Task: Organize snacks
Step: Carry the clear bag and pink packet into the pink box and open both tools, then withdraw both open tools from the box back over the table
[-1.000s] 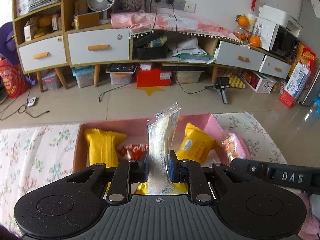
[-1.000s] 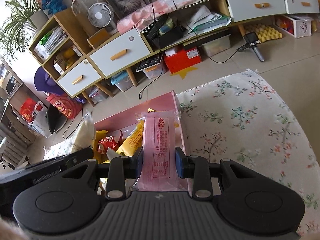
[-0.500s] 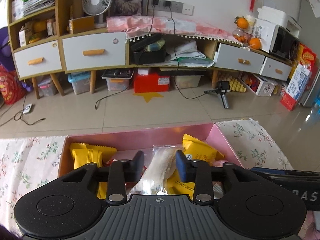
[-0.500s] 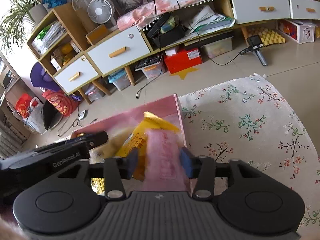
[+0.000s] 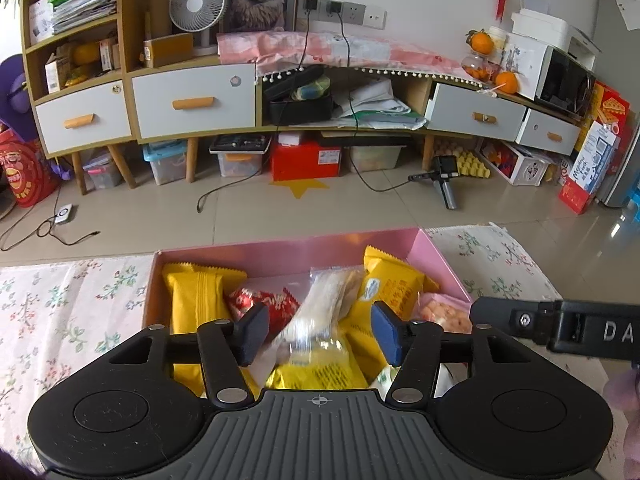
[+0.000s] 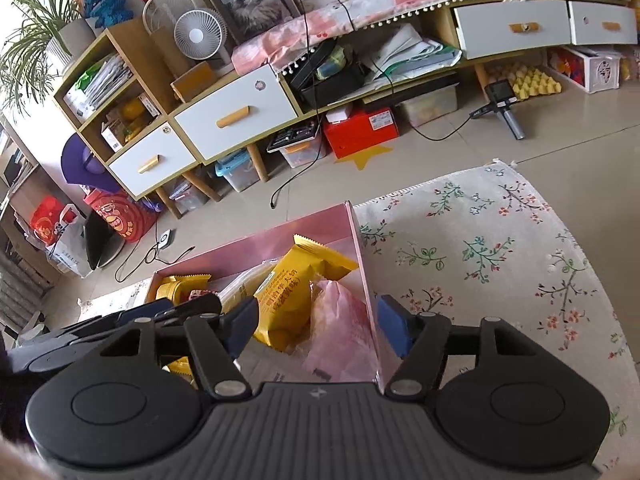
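Note:
A pink box [image 5: 288, 249] on the floral cloth holds several snack packs. My left gripper [image 5: 318, 330] is open above it; a clear pack of pale wafers [image 5: 324, 304] lies loose between its fingers, on yellow packs [image 5: 200, 296] and a red pack [image 5: 260, 304]. My right gripper [image 6: 316, 326] is open over the box's right wall [image 6: 366, 280]; a pink pack [image 6: 340, 328] lies loose below it beside a yellow pack [image 6: 292, 292]. The right gripper's body shows in the left wrist view [image 5: 560, 326].
The floral cloth [image 6: 480, 248] spreads to the right and left [image 5: 68, 312] of the box. Beyond lie a tiled floor with cables, a low cabinet [image 5: 192, 100] with drawers, storage bins and a red box [image 5: 306, 160].
Both grippers have opened wide and let go of their packs. The wafer pack and the pink pack have dropped into the pink box.

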`<state>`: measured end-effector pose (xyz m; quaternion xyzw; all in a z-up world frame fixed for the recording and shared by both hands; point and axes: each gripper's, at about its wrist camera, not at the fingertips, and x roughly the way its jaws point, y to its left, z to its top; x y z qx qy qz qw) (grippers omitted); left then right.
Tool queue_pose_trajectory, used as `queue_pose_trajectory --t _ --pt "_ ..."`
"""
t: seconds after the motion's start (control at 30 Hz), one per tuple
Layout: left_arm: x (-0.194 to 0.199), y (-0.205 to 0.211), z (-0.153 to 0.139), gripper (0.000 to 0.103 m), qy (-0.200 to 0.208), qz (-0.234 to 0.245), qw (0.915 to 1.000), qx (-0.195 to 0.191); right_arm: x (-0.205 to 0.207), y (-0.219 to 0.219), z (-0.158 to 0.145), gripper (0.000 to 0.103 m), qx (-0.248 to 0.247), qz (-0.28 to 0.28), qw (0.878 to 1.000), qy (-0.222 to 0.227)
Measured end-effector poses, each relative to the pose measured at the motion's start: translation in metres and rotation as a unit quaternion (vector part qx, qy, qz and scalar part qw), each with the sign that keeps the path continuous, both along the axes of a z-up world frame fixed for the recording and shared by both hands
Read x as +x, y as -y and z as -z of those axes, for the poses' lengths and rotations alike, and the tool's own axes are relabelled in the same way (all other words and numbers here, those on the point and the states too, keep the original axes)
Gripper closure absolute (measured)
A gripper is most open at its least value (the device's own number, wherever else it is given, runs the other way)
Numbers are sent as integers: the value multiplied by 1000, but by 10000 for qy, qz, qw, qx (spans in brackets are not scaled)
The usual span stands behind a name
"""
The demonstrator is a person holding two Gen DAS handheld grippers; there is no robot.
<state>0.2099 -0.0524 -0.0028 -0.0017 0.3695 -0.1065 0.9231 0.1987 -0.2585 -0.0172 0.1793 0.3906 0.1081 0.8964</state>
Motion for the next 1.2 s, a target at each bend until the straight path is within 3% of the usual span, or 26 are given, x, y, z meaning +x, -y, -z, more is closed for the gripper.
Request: queue_pose_trajectory --t 0.57,0.8,1.2 --pt "-75 -7 -10 25 -172 29 9998 47 -51 9 -13 20 -170 72 9998 -87" --pt "-100 -11 -8 14 -322 68 9995 1 -71 6 -10 13 -380 -6 9992 -149" --pt "-132 -40 3 4 -560 -113 9983 -107 -99 5 -1 3 -616 -35 9980 -147"
